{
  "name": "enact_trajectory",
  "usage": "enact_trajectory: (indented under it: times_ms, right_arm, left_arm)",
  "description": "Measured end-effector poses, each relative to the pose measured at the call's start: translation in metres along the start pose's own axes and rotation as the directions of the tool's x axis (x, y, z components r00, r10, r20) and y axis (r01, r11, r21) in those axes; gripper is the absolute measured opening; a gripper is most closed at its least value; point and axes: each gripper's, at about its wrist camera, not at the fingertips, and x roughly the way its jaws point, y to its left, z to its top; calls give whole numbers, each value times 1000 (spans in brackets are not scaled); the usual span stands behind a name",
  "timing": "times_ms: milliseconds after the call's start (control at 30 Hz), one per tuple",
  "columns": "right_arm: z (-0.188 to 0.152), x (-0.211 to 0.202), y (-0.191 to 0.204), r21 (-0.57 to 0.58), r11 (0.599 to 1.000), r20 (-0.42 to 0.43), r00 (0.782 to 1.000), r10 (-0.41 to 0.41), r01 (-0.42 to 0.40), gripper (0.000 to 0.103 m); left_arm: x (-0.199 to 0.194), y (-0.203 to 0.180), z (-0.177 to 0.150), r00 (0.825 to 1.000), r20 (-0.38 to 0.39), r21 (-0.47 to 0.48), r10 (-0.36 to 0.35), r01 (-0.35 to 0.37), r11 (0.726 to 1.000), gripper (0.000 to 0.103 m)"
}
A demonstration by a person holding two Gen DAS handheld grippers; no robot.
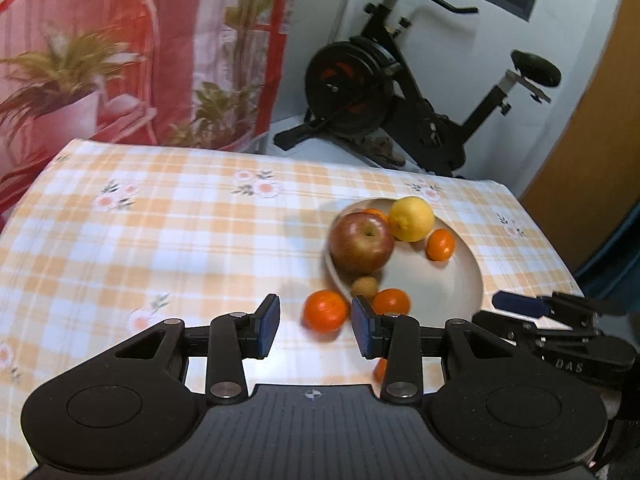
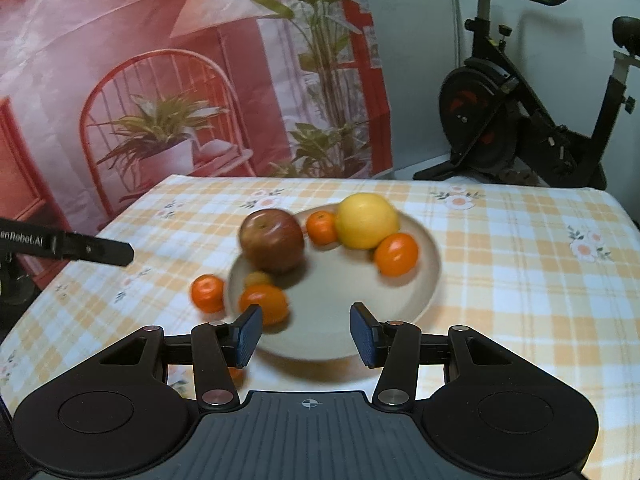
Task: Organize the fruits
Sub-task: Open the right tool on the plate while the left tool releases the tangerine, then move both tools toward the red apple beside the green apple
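A pale plate on the checked tablecloth holds a red apple, a lemon, several mandarins and a small brownish fruit. One mandarin lies on the cloth just left of the plate. My left gripper hovers open above that loose mandarin, gripping nothing. My right gripper is open over the plate's near rim, its pads empty. Another orange fruit peeks out from under a finger.
The table is covered by an orange-and-white checked cloth with flower prints. Behind it hang a printed backdrop and stands a black exercise bike. Each gripper shows at the edge of the other's view, the right and the left.
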Motion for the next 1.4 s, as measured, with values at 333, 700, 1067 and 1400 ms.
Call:
enact_trajectory:
  times_ms: [333,700,1067,1400]
  right_arm:
    - [-18,-12,35,-28,999,-29,999,28,-29,45]
    - [-33,-25,45,-8,999,-59,998,36,-37,45]
    - [-56,-44,60,20,996,-36,995,93,-92,46]
    - [-83,-58,72,18,992,-48,991,128,-128,52]
  left_arm:
    - [-24,19,-29,1000,9,-68,1,0,998,41]
    - [-37,2,-54,1000,12,13,-7,7,1000,42]
    - [-52,-15,-73,1000,24,60,-7,6,998,42]
    - [-58,-19,-91,998,44,56,36,-38,998,42]
